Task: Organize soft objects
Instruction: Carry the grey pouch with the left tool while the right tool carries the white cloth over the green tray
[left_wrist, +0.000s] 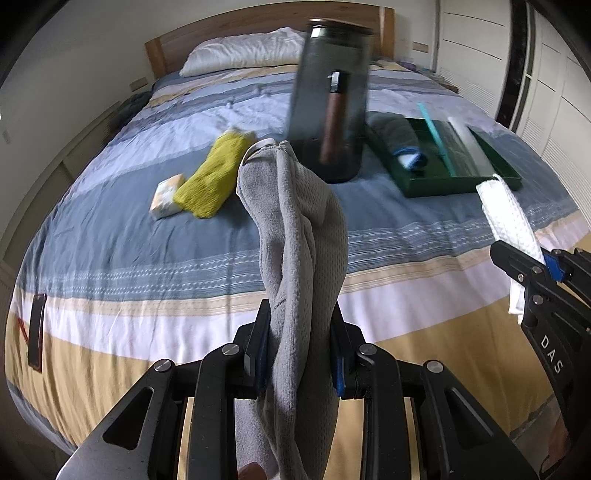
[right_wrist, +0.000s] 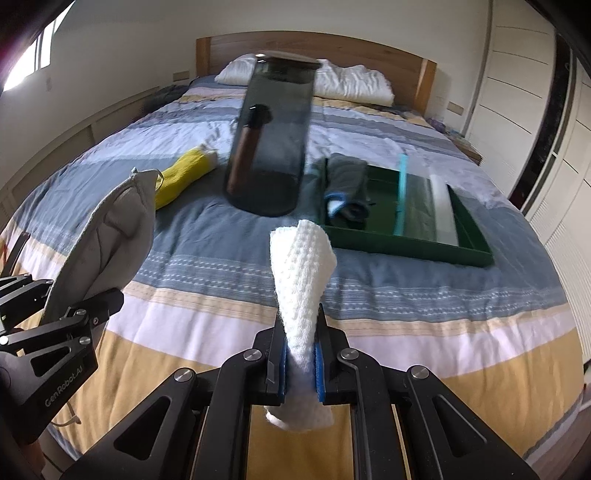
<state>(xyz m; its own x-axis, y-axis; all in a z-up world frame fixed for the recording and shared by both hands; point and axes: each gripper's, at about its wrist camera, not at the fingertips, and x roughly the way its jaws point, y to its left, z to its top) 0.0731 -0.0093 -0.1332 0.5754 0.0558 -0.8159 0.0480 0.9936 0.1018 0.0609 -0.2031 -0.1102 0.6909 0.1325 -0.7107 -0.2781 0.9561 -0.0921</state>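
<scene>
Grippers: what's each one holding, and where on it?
Left gripper pinches the grey cloth at its bunched middle. Right gripper pinches the white waffle cloth near its lower end.

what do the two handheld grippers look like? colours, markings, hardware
Both match: matte black angular linkage arms with triangular cutouts and silver round pivot screws, plus blue pads lining the inner faces of the jaws. The left gripper carries white "GenRobot.AI" lettering on its side, readable from the right wrist view. The right gripper shows white "DAS" letters on its body. No cables or sleeves visible.
</scene>
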